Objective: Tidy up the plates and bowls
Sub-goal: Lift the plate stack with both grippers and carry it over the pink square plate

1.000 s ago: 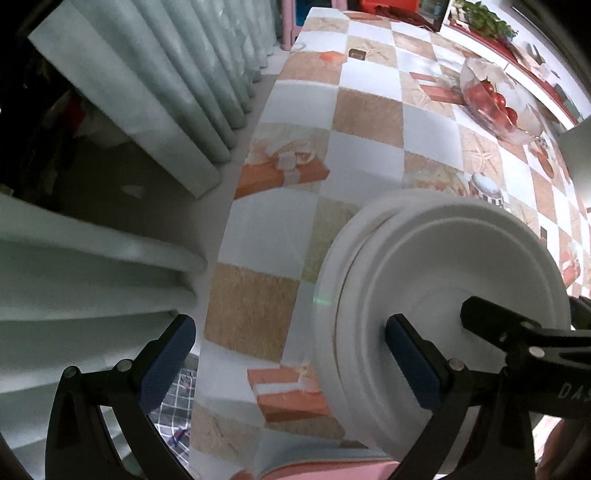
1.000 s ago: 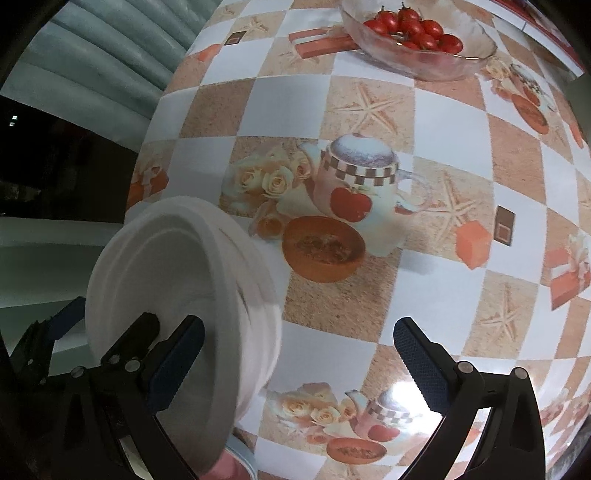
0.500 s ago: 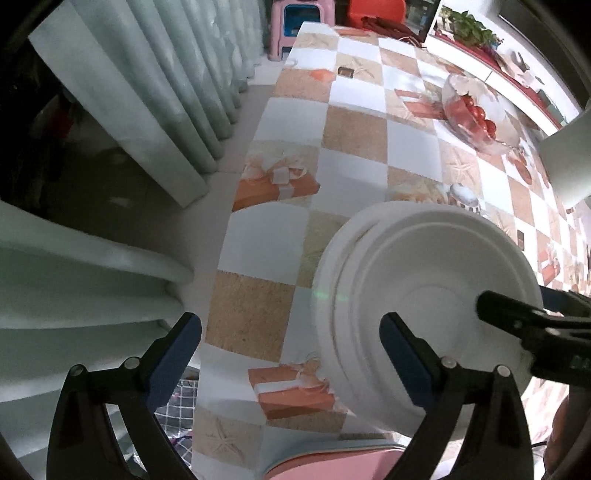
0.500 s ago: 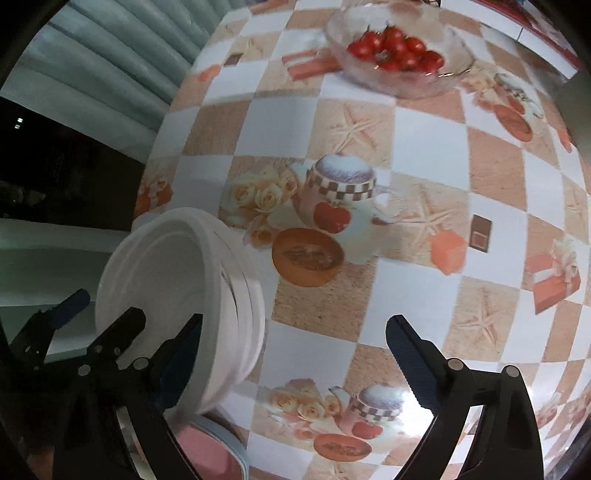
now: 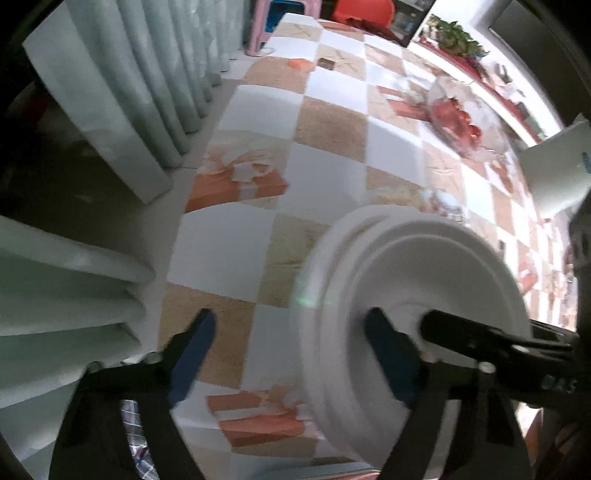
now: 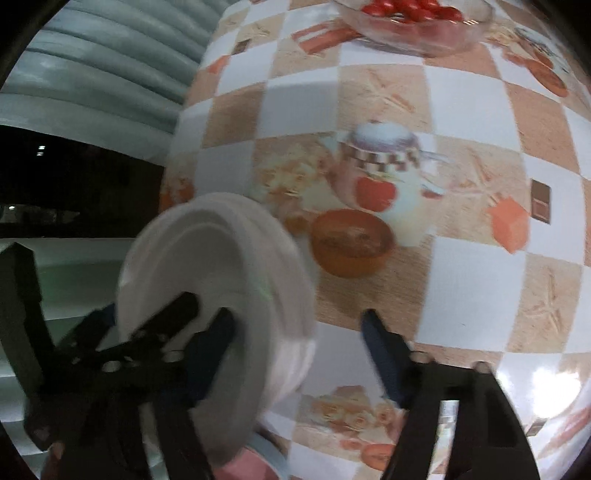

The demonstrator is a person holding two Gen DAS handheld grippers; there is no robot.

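Looking along my left gripper [image 5: 291, 354], I see pale pleated curtains [image 5: 122, 88] at the far left, then the checkered tablecloth [image 5: 332, 125]. My left jaws stand wide apart with nothing between them; the left blue pad sits over the cloth, the right blue pad lies against the face of the white plate stack [image 5: 417, 295]. The stack stands on edge, tilted, over the near part of the table, with at least 2 nested rims showing. Whether it touches the cloth, I cannot tell. A glass bowl of tomatoes [image 5: 458, 118] sits well beyond it, blurred, and a white roll [image 5: 557, 177] stands at the far right.

Turning to my right gripper [image 6: 299, 350], its view shows the same white plate stack [image 6: 221, 280] at the left, with the other gripper's black fingers on its near face. My right jaws are also spread; the left pad lies against the stack, the right pad hangs over bare cloth [image 6: 476, 288]. A pink-and-blue rim [image 6: 266, 458] shows just below the stack. The tomato bowl [image 6: 413, 18] sits at the top.
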